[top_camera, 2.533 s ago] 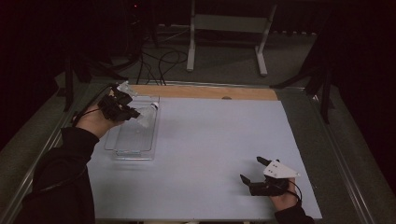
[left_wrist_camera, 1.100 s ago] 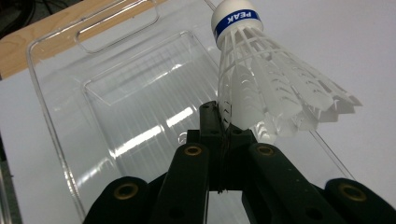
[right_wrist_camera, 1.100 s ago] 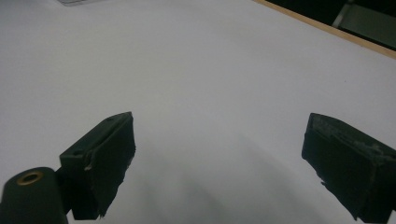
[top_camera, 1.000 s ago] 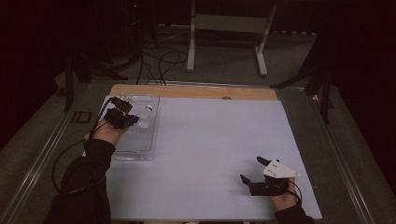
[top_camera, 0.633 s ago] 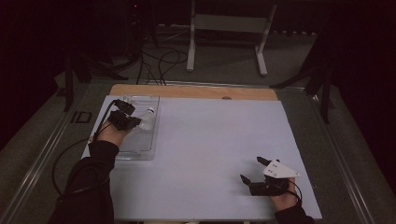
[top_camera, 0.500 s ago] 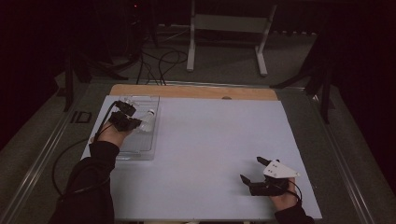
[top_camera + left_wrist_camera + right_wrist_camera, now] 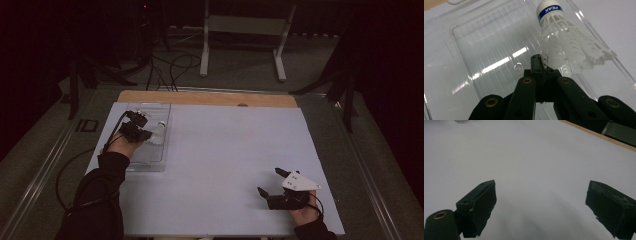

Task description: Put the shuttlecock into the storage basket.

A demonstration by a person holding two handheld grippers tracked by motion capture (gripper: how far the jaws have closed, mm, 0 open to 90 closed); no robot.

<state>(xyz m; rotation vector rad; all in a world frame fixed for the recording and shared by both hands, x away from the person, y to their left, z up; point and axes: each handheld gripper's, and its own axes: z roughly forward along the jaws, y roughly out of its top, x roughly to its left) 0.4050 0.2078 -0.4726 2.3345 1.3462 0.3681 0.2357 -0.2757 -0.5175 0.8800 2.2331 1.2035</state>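
A white plastic shuttlecock with a blue band on its cork is pinched by the edge of its skirt in my left gripper, which is shut on it. In the high view the left gripper hangs low over a clear plastic tray at the table's left, and the shuttlecock sticks out to its right, cork end away from the jaws. My right gripper rests near the front right of the table, open. Nothing lies between its jaws in the right gripper view, only the white table top.
The clear tray has ribbed walls and a raised rim. A white sheet covers the table, with a wooden strip along the far edge. Cables and a metal stand sit on the floor beyond.
My left hand has come down and toward the near side over the tray, still holding the shuttlecock. The right gripper has not moved.
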